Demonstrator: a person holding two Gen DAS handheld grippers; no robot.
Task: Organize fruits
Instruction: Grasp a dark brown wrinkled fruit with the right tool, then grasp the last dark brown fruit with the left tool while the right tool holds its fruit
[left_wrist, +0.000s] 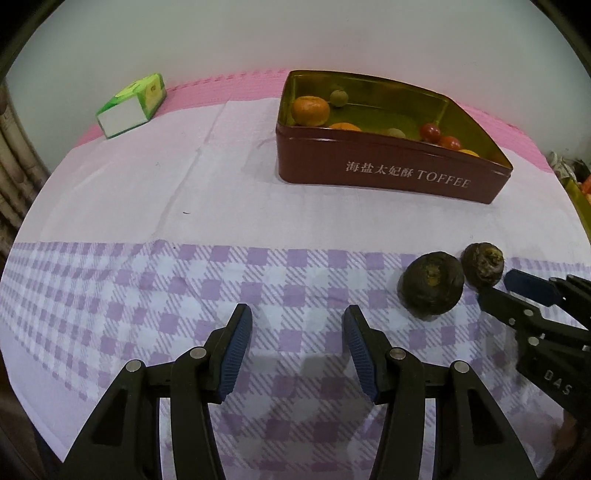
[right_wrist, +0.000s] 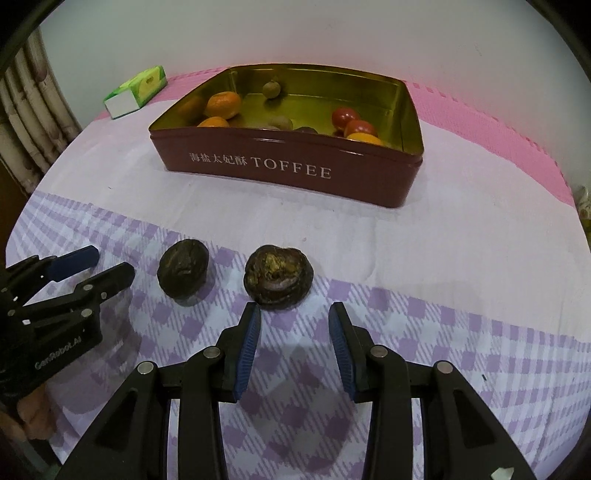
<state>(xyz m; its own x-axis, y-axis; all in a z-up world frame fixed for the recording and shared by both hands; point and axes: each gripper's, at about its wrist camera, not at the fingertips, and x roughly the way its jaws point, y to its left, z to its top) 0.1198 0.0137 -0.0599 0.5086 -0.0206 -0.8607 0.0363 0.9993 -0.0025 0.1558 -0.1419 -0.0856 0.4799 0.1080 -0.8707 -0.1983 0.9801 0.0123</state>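
Right gripper (right_wrist: 293, 347) agape before fruit (right_wrist: 279, 275) (upturned)

Table (right_wrist: 480, 236) covered with a lilac checked cloth (right_wrist: 424, 332) over pink matting (right_wrist: 498, 122). Directly on it: a red toffee tin (right_wrist: 295, 173) toward the rear, a green carton (right_wrist: 136, 90) at rear left, and two dark fruits (right_wrist: 183, 271) (right_wrist: 279, 275) near the front, side by side.

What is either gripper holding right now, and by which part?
Nothing is held. The left gripper and right gripper are both open and empty; the two dark fruits lie free on the checked cloth.
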